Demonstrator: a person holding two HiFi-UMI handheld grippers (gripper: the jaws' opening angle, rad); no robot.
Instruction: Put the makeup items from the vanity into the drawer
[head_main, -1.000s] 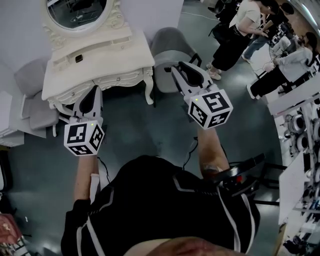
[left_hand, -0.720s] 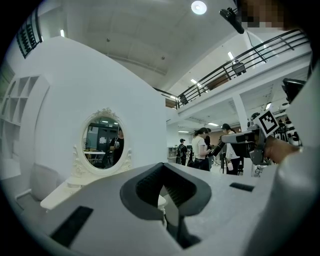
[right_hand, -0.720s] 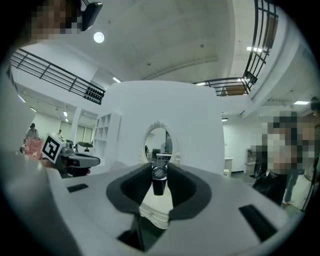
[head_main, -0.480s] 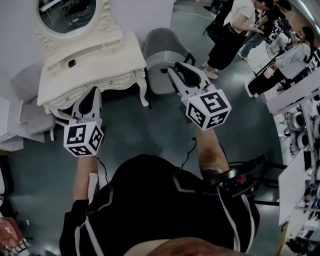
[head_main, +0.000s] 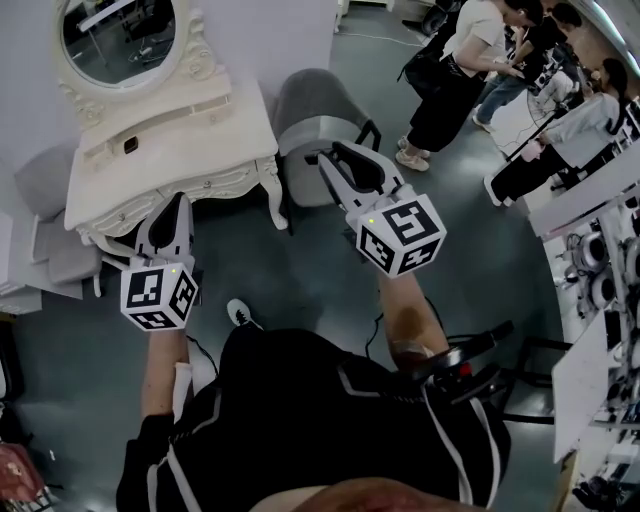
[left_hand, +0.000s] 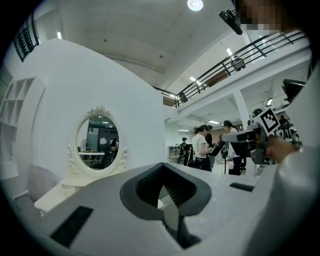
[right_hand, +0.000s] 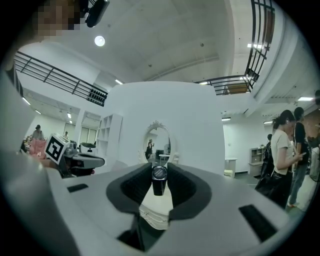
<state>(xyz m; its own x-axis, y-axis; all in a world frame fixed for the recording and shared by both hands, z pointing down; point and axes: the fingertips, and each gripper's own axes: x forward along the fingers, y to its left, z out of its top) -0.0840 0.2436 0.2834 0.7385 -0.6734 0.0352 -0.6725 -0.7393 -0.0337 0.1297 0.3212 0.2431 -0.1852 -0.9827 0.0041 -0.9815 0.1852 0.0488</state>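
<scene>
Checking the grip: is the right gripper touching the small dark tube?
Touching. The right gripper view shows the small dark tube standing between the pads of the right gripper, pressed on both sides.

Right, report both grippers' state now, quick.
Left gripper: closed, jaws together, nothing between them.
Right gripper: closed on a small dark makeup tube with a shiny cap.

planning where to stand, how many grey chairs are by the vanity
2: one grey chair stands just right of the vanity, the other at its left end, near the frame edge. More could be hidden out of frame.
</scene>
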